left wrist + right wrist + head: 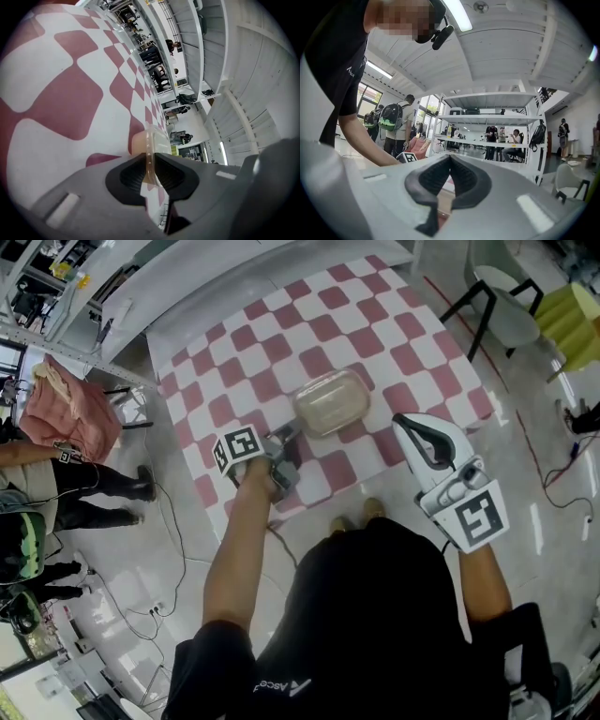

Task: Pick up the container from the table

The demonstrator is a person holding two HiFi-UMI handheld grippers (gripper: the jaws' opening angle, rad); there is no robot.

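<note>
A translucent beige lidded container (331, 401) rests on the red-and-white checked table (375, 324), near its front edge. My left gripper (291, 432) reaches it from the front left. In the left gripper view the container's thin rim (149, 145) runs edge-on between the two dark pads, and the left gripper (151, 159) is shut on it. My right gripper (405, 420) hovers to the right of the container, apart from it. In the right gripper view its jaws meet at the tip of the right gripper (449, 157) with nothing between them.
A chair (502, 301) and a yellow object (572, 315) stand past the table's right corner. Pink cloth (75, 409) hangs at the left beside standing people (56, 484). Cables trail on the floor. White shelving (487, 126) with people behind it faces the right gripper.
</note>
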